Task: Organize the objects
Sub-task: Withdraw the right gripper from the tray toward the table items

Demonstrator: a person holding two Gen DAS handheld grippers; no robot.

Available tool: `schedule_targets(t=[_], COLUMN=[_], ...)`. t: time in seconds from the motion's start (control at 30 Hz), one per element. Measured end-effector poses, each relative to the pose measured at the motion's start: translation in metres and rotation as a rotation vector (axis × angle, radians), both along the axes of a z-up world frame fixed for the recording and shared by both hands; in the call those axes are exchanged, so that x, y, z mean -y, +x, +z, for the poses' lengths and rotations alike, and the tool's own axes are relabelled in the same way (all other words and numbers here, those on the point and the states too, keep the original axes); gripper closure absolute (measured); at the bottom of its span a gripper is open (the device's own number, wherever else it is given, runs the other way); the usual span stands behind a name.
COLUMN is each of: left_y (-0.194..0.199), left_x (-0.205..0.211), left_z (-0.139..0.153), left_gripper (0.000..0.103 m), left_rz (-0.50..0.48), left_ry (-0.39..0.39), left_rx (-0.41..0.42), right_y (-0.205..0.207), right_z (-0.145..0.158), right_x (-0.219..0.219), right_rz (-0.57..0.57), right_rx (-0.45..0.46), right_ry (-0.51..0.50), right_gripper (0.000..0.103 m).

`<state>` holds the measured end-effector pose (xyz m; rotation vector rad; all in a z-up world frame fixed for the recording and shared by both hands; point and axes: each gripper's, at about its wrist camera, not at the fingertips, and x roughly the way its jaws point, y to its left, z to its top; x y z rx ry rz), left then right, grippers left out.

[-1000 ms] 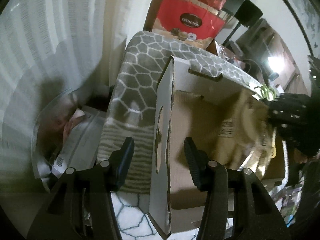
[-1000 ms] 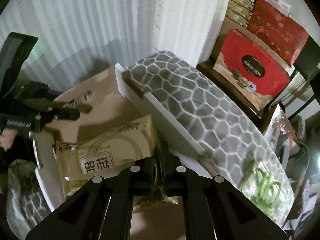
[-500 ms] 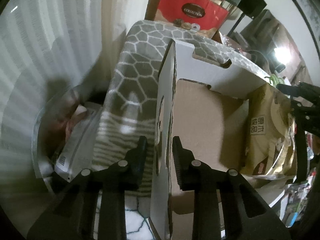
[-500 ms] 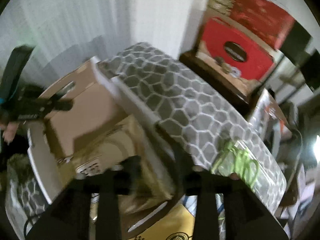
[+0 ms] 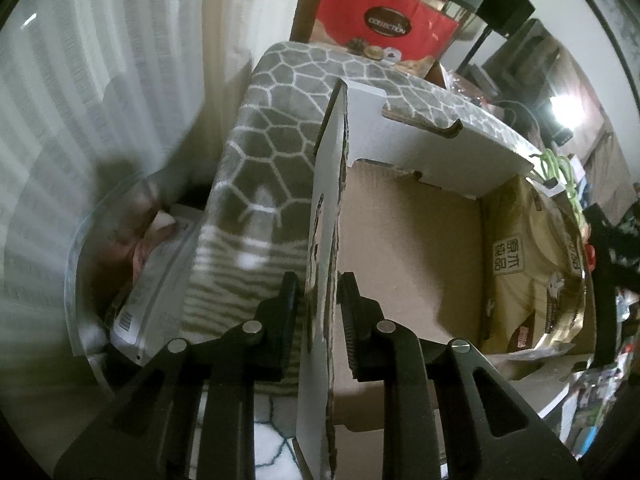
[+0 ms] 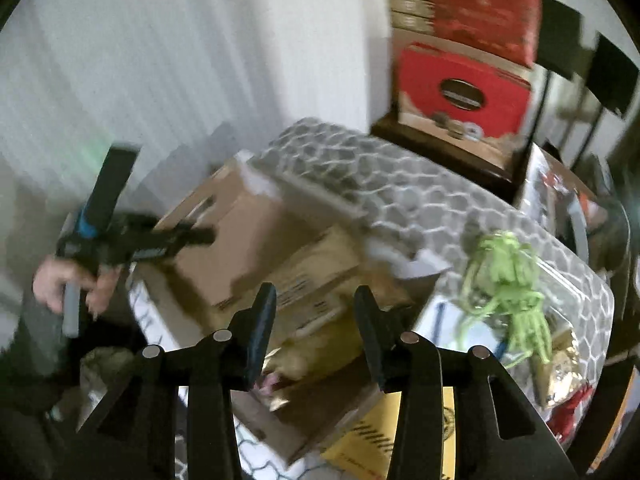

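An open cardboard box (image 5: 400,248) rests against a grey honeycomb-patterned blanket (image 5: 280,120). My left gripper (image 5: 318,292) straddles the box's near side wall (image 5: 324,160); its jaws are closing and the pads sit against both faces of the wall. A tan printed packet (image 5: 532,272) leans inside the box at its right end. In the right wrist view my right gripper (image 6: 316,300) hovers open just above that packet (image 6: 320,264) with nothing between its fingers. The box (image 6: 240,224) and the left gripper (image 6: 200,236), held by a hand (image 6: 64,284), show at the left.
A bundle of green cord (image 6: 504,280) lies on the blanket (image 6: 400,184) to the right. Red gift boxes (image 6: 464,88) stack behind on a dark stand. A clear plastic bin (image 5: 80,264) with packages sits left of the blanket. A yellow envelope (image 6: 384,432) lies below the box.
The left jaws narrowed onto the box wall. The right gripper let go of the tan packet, opened, and rose away to the right; the packet now leans in the box.
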<state>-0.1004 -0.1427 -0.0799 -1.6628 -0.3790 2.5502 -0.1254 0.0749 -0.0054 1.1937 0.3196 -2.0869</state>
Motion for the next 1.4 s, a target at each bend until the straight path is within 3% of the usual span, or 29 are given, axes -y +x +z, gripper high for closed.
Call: schedule_targets(t=[0.13,0.4,0.5,0.6,0.77,0.97,1.07,1.13,1.4], left_y=[-0.001,-0.001,-0.001,-0.002,-0.002,-0.002,-0.003,-0.002,-0.002], left_x=[0.0,0.002,0.003,0.005,0.005,0.005,0.005,0.004,0.003], left_z=[0.0,0.0,0.0,0.0,0.0,0.0,0.0,-0.001,-0.001], left_gripper=[0.087,0.089,0.088,0.089,0.089,0.089,0.089,0.089,0.088], left_rz=[-0.01,-0.012,-0.008,-0.004,-0.002,-0.002,-0.004,-0.004,-0.01], left_ry=[-0.001,0.0,0.006,0.006,0.007,0.007,0.003,0.002,-0.007], left_rx=[-0.003,-0.001,-0.001,-0.001,-0.003,-0.003,-0.003,-0.004,-0.006], right_y=[0.016,0.028,0.03,0.032,0.024,0.025,0.022,0.016,-0.021], right_z=[-0.018,-0.048,-0.051,-0.052,-0.054,-0.025,-0.007,-0.003,-0.031], right_x=[0.025,0.05,0.047,0.041,0.027,0.016,0.019,0.032,0.087], right_rz=[0.097,0.171,0.19,0.209,0.196,0.161,0.117,0.092,-0.008], right_rx=[0.026,0.012,-0.007,-0.007,0.015,0.02,0.007,-0.005,0.054], right_ry=[0.041,0.167,0.222,0.289,0.39,0.267,0.162,0.137,0.141], right_gripper=[0.062,0.068,0.074,0.09,0.093,0.092,0.082,0.082,0.081])
